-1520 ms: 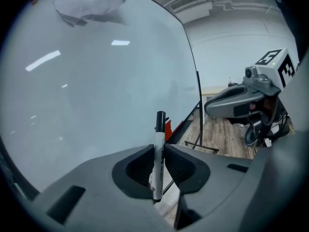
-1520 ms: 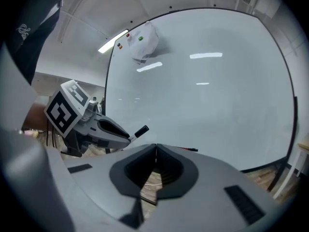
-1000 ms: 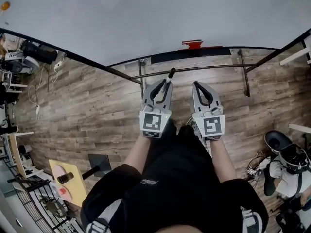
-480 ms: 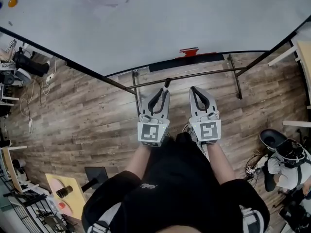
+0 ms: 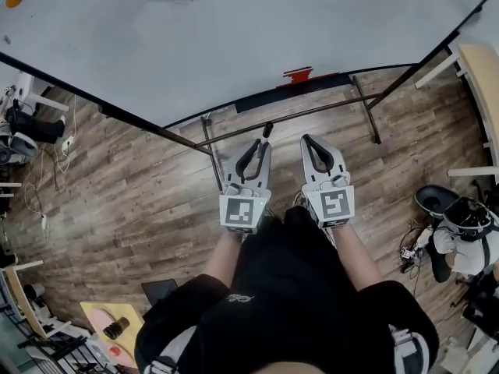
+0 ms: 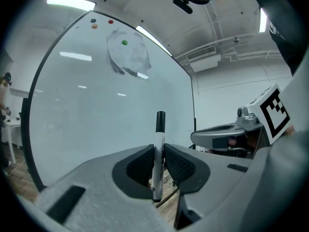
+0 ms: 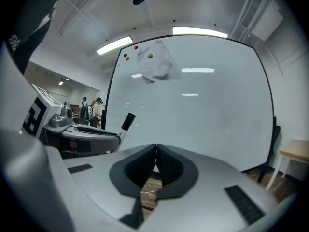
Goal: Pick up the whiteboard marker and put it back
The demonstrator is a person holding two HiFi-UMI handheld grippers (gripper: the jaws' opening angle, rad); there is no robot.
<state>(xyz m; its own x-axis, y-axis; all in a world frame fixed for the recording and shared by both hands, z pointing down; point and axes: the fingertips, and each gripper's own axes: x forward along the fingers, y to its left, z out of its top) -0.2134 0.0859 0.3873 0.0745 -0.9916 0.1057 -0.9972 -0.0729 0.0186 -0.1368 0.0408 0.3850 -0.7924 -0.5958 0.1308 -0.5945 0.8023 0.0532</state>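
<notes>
A white whiteboard marker (image 6: 157, 153) with a black cap stands upright between the jaws of my left gripper (image 6: 159, 154), which is shut on it. In the head view its capped end (image 5: 267, 130) sticks out past the left gripper (image 5: 260, 144) toward the whiteboard (image 5: 234, 37). The same marker (image 7: 126, 123) shows at the left of the right gripper view. My right gripper (image 5: 309, 141) is beside the left one, jaws shut with nothing between them (image 7: 155, 163). The board's tray (image 5: 296, 93) with a red eraser (image 5: 298, 75) lies just ahead.
The whiteboard stands on a metal frame (image 5: 288, 117) over a wood floor. A crumpled paper (image 6: 128, 57) is pinned high on the board with coloured magnets. Chairs and gear (image 5: 460, 232) sit at the right, a table corner (image 5: 483, 84) at the far right.
Both grippers, the left still holding the marker, have kept side by side while the view has shifted closer to the whiteboard; the tray and frame have slid slightly left and up.
</notes>
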